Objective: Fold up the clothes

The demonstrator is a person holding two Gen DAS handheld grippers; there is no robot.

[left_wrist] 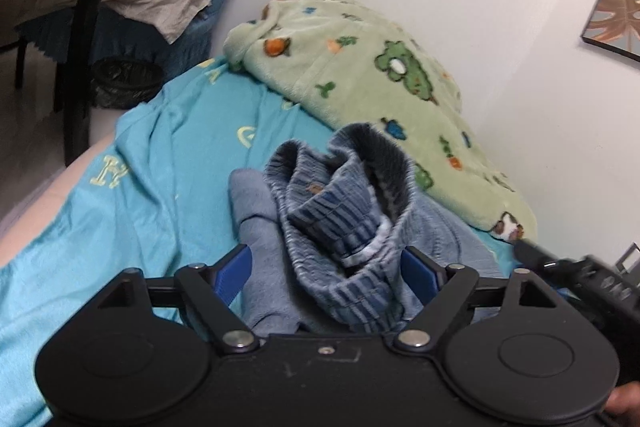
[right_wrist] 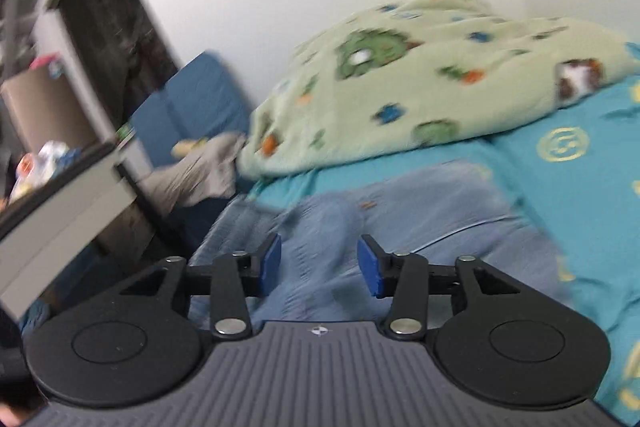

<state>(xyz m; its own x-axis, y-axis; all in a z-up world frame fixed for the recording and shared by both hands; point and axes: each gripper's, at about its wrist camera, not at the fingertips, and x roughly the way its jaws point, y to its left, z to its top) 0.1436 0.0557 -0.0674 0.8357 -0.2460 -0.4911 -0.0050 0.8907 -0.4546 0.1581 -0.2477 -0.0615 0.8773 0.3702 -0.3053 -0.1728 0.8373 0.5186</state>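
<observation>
On the bed: a blue ribbed-waist fleece garment [left_wrist: 344,223] lies bunched on the turquoise printed bedsheet [left_wrist: 132,195], just beside a pale green cartoon-print fleece blanket [left_wrist: 360,67].
Garment and left gripper: the left gripper [left_wrist: 326,273] has its blue pads spread wide either side of the bunched waistband; contact cannot be confirmed.
Garment and right gripper: in the right wrist view the garment [right_wrist: 400,211] lies flatter below the right gripper [right_wrist: 319,264], whose fingers are moderately parted and hold nothing.
Pose: both grippers angle downward toward the bed.
Orientation: waistband opening faces up and away; long axis unclear, fabric crumpled.
Image quality: right wrist view blurred.
</observation>
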